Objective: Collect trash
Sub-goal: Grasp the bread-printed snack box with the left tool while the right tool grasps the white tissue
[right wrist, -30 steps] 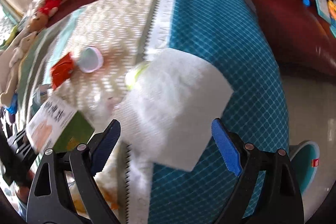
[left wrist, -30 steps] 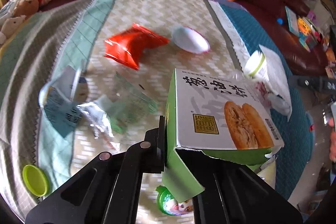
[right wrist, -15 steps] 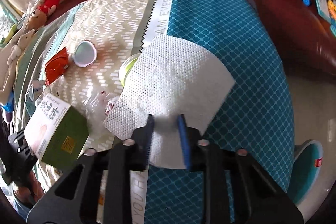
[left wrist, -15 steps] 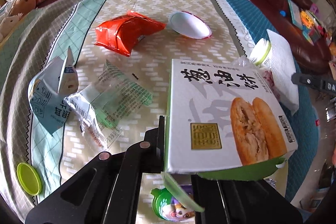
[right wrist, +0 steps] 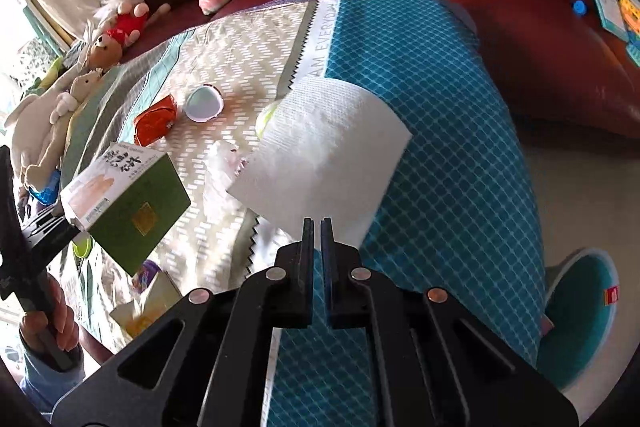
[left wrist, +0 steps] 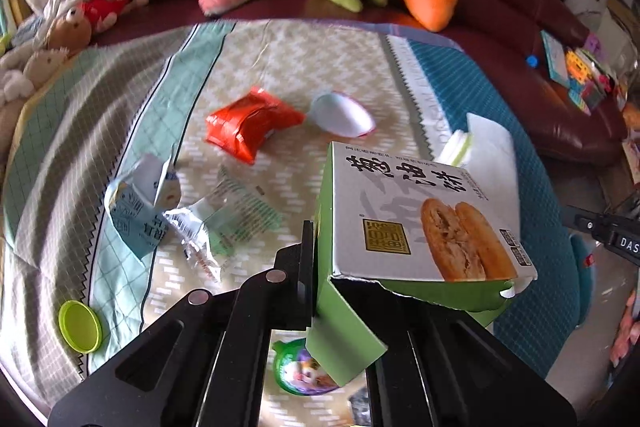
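Note:
My left gripper (left wrist: 320,259) is shut on a green and white food box (left wrist: 416,227) and holds it above the cloth; the box also shows in the right wrist view (right wrist: 128,195). My right gripper (right wrist: 317,227) is shut on the near edge of a white paper towel (right wrist: 324,155), lifted off the blue cloth. On the cloth lie a red snack bag (left wrist: 248,125), a white cup (left wrist: 340,115), a torn milk carton (left wrist: 140,203), a clear wrapper (left wrist: 224,223) and a green lid (left wrist: 79,325).
A teal trash bin (right wrist: 580,311) stands on the floor at the right. A sofa (left wrist: 520,39) with plush toys lies behind. A small green and purple cup (left wrist: 304,367) sits under the left gripper. A green-rimmed cup (right wrist: 266,119) lies under the towel.
My right gripper has closed on the paper towel and lifted it. My left gripper has kept the box, raised and drawn back a little.

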